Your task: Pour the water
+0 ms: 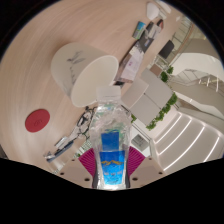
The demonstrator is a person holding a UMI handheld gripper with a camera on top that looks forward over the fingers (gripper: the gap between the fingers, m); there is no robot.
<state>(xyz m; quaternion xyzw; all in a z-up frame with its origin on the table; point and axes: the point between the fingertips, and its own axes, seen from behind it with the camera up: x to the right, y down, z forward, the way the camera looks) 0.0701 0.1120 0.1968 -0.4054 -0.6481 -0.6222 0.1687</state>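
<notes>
A clear plastic water bottle [111, 140] with a blue label stands between my fingers and reaches forward from them. My gripper [112, 160] is shut on the bottle, with both magenta pads [88, 160] pressed against its sides. The bottle's upper end points toward a white cup [86, 68] that sits on the table beyond the fingers. The view is strongly tilted. The bottle's base is hidden below my fingers.
A red round coaster [38, 120] lies on the light table [40, 70] to the left of the fingers. Past the table are white chairs [140, 95], a green plant [165, 75] and a wide white room with steps [185, 135].
</notes>
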